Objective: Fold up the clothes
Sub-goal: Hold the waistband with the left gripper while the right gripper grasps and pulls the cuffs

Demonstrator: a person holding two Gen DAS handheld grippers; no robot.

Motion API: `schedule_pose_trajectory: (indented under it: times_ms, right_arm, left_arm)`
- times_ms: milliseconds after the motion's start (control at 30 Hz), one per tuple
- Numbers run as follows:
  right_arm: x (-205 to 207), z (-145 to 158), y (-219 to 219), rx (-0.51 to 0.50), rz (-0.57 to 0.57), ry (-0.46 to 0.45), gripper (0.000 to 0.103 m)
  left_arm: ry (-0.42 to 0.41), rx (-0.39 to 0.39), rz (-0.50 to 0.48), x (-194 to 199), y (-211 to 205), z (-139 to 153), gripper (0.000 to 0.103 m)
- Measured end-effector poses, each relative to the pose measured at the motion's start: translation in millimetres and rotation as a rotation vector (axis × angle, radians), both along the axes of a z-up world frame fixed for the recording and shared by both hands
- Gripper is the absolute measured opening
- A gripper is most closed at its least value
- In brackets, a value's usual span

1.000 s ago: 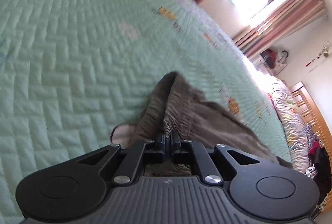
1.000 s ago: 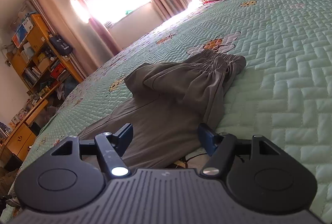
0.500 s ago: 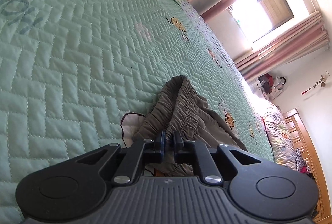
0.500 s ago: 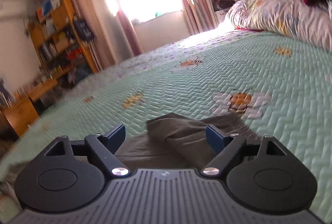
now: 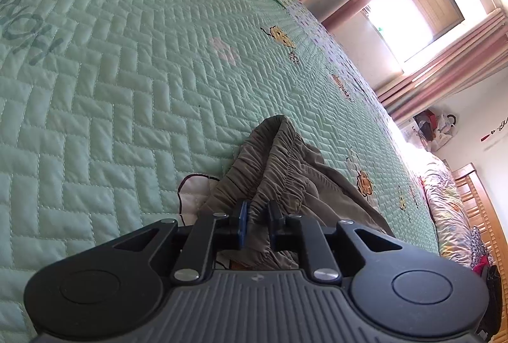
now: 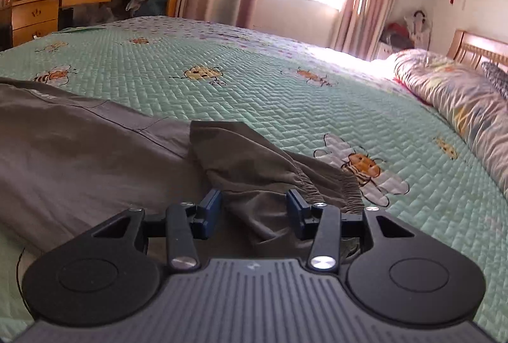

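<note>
I am easing my left tongs (image 5: 256, 217) apart around the elastic waistband of the grey-brown trousers (image 5: 279, 165) on the bed (image 5: 127, 73), while my right tongs (image 6: 254, 208) are closing, half-wide, over a fold nearby, legs stretching leftward.

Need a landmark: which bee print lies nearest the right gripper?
The orange bee on the white flower, right beside the trousers' waistband; the other bees sit farther up the quilt.
</note>
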State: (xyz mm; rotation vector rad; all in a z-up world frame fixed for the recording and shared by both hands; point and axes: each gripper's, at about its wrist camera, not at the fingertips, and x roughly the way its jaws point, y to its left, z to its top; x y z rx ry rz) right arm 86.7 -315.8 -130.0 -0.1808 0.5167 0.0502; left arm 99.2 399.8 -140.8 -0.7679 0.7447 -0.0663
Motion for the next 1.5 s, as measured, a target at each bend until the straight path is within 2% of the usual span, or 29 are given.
schedule_pose_trajectory:
  times_ms: [67,133,200,300,367,433,467,533,667,700,733,800,833,900,933,967,1067,1167,1267,1300,1333,1367,1433,1500]
  right_arm:
    - [-2.3,9.3,-15.0,0.087,-0.018,-0.054,0.048]
    - [9.1,18.6,-37.3,0.189,-0.059,-0.046,0.051]
    - [27.6,20.5,-62.6,0.288,-0.078,0.003,0.051]
    - [56.5,6.9,-92.3,0.423,-0.067,0.144,0.051]
    - [66.6,-6.4,-92.1,0.408,-0.053,0.226,0.050]
    - [64.8,-9.7,-85.7,0.384,-0.061,0.233,0.050]
    - [63.8,-11.2,-82.6,0.372,-0.065,0.235,0.043]
    - [59.0,-8.3,-79.8,0.346,-0.090,0.212,0.026]
    - [44.5,7.5,-94.1,0.321,-0.187,0.090,0.024]
    - [46.3,5.6,-103.0,0.337,-0.229,0.089,0.024]
    - [48.2,3.3,-111.6,0.353,-0.269,0.090,0.024]
    - [55.7,-12.3,-117.7,0.380,-0.274,0.169,0.027]
    - [54.9,-13.9,-117.7,0.377,-0.277,0.156,0.030]
    - [51.2,-13.4,-119.0,0.389,-0.296,0.123,0.041]
    - [48.3,-11.5,-121.7,0.403,-0.310,0.099,0.052]
    - [45.1,-9.5,-124.2,0.416,-0.323,0.076,0.057]
    - [26.0,2.4,-125.8,0.432,-0.327,0.020,0.057]
    - [6.2,17.1,-112.1,0.393,-0.257,-0.080,0.058]
    - [11.2,21.7,-102.7,0.413,-0.204,-0.097,0.058]
    - [20.4,16.2,-101.0,0.460,-0.172,-0.049,0.058]
    - [32.6,6.5,-97.1,0.485,-0.139,0.044,0.059]
    - [46.0,-8.2,-90.7,0.464,-0.111,0.175,0.057]
    - [42.7,-11.9,-79.0,0.330,-0.125,0.143,0.051]
    - [25.6,-2.2,-70.4,0.333,-0.154,0.079,0.053]
  left_arm:
    - [0.002,0.004,-0.003,0.6,-1.3,1.2,0.020]
    - [0.006,0.003,-0.001,1.1,-1.7,0.8,0.020]
    - [0.007,0.004,0.000,1.1,-2.5,0.7,0.021]
    - [0.004,0.001,0.002,0.3,-2.3,0.5,0.022]
    - [0.003,-0.001,0.006,-0.3,-2.2,0.1,0.022]
    - [0.002,-0.001,0.007,-0.5,-2.6,0.0,0.022]
    - [0.002,-0.001,0.007,-0.7,-2.6,-0.1,0.022]
    - [0.002,0.000,0.006,-0.3,-3.6,-0.5,0.024]
    - [0.001,0.003,0.001,0.4,-4.5,0.5,0.027]
    - [0.000,0.002,0.003,1.0,-4.7,0.4,0.027]
    - [-0.002,0.000,0.005,1.1,-5.0,0.1,0.028]
    - [-0.006,-0.002,0.008,0.5,-6.5,0.4,0.032]
    - [-0.009,-0.002,0.009,0.0,-7.3,0.8,0.033]
    - [-0.012,0.000,0.007,-0.5,-7.9,1.8,0.035]
    - [-0.012,-0.002,0.007,-0.6,-7.5,1.9,0.035]
    - [-0.011,-0.005,0.007,-0.6,-7.1,1.9,0.035]
    - [-0.013,-0.006,0.003,-1.0,-6.1,2.1,0.036]
    - [-0.021,-0.010,0.006,-1.6,-7.0,1.9,0.040]
    - [-0.025,-0.005,0.005,-1.2,-8.5,3.5,0.043]
    - [-0.025,0.002,0.004,-1.5,-9.2,4.3,0.043]
    - [-0.025,0.008,0.002,-1.9,-9.9,5.1,0.043]
    - [-0.025,0.014,0.000,-2.2,-10.5,5.9,0.043]
    - [-0.022,0.023,0.002,-3.7,-9.9,5.3,0.040]
    - [-0.020,0.019,0.004,-5.5,-7.0,4.2,0.037]
